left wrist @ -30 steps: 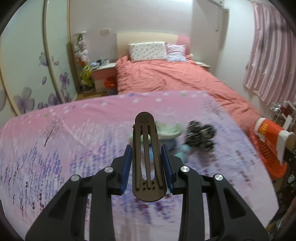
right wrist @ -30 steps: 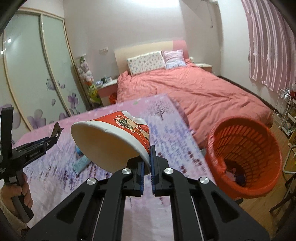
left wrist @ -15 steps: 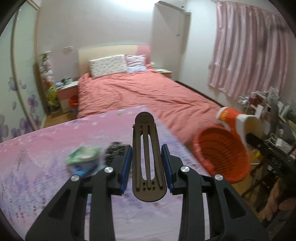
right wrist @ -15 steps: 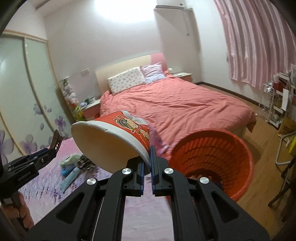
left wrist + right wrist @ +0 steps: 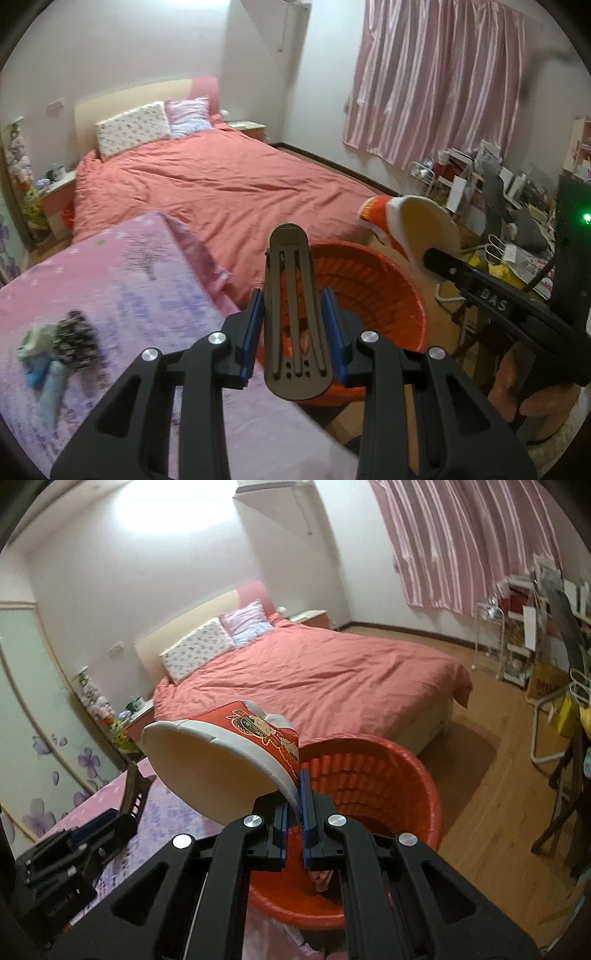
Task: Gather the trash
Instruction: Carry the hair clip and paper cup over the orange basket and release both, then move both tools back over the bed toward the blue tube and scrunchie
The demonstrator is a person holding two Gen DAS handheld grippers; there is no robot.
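My left gripper is shut on a dark brown slotted plastic piece that stands up between its blue pads, just in front of the orange laundry-style basket. My right gripper is shut on the rim of a red-and-white paper noodle bowl, tilted on its side over the basket. From the left wrist the bowl hangs above the basket's right rim. Something pinkish lies at the basket's bottom. A small pile of wrappers and a tube lies on the floral pink tablecloth.
A bed with a salmon cover stands behind the basket. Cluttered shelves and a chair line the right wall under pink curtains. Wooden floor lies right of the basket. A person's hand holds the right gripper's handle.
Both grippers have swung right, off the table and toward the basket. The bowl now hangs over the basket, and the trash pile has slid to the left edge of view.
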